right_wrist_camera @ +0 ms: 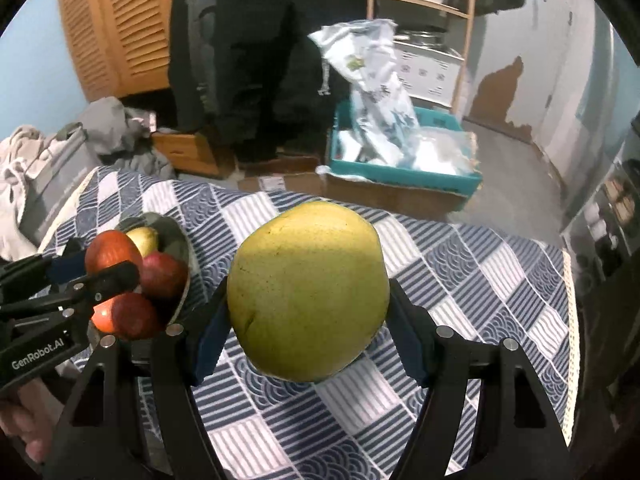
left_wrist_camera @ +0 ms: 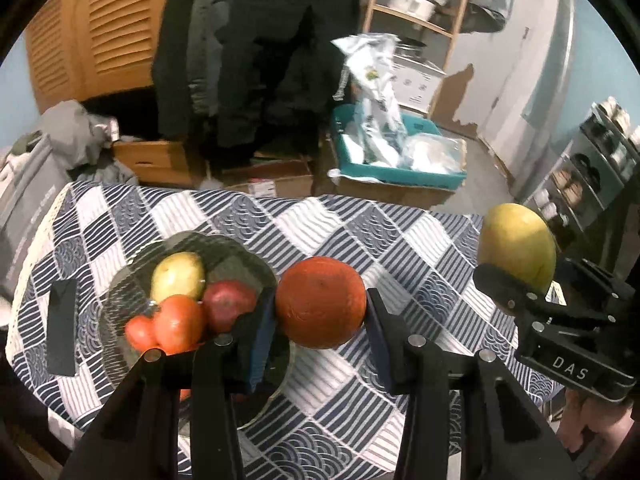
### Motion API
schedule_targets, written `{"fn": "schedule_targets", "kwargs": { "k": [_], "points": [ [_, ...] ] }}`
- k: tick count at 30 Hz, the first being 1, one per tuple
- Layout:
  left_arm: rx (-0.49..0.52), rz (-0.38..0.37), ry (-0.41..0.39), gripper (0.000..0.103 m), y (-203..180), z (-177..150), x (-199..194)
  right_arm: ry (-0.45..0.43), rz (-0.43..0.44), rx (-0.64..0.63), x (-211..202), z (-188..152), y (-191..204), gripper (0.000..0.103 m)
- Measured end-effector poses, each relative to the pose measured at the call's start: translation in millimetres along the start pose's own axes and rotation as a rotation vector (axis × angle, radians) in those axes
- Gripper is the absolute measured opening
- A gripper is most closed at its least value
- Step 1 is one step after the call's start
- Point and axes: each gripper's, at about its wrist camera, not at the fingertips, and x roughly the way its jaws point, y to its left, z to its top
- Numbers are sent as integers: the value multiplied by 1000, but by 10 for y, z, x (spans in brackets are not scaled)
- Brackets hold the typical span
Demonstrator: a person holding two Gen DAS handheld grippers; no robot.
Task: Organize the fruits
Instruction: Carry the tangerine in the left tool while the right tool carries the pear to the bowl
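A lived-in home, a cluttered storage-cum-utility room. Beyond the right gripper [right_wrist_camera: 308,320], a counter [right_wrist_camera: 480,264] wears a blue-and-white patterned cloth. Further ahead, dark coats [right_wrist_camera: 256,40] hang beside a louvred wooden cupboard [right_wrist_camera: 116,28]; cardboard boxes [right_wrist_camera: 192,152] and a teal crate [right_wrist_camera: 404,172] stuffed with plastic bags sit on the floor. Up to the right, a wooden rack [right_wrist_camera: 424,0] holds metal pots, against a wall with peeling paint [right_wrist_camera: 496,92]. Crumpled laundry [right_wrist_camera: 116,128] lies far left.

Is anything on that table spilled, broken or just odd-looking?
Nothing looks spilled or broken. The glass bowl sits upright on the checked tablecloth with its fruit inside. The left tongs hold an orange, the right tongs a yellow-green fruit.
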Motion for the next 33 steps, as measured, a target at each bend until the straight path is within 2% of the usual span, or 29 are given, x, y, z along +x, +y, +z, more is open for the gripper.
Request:
{"fn": "schedule_targets", "kwargs": {
  "k": [22, 33],
  "points": [
    [-215, 168, -6, 44, 1366, -56, 26, 84, 154, -79, 801, 396, 971, 72],
    [-282, 200, 44, 44, 1731, -124, 271, 152, 198, -136, 1186, 419, 1412, 72]
  ]
}}
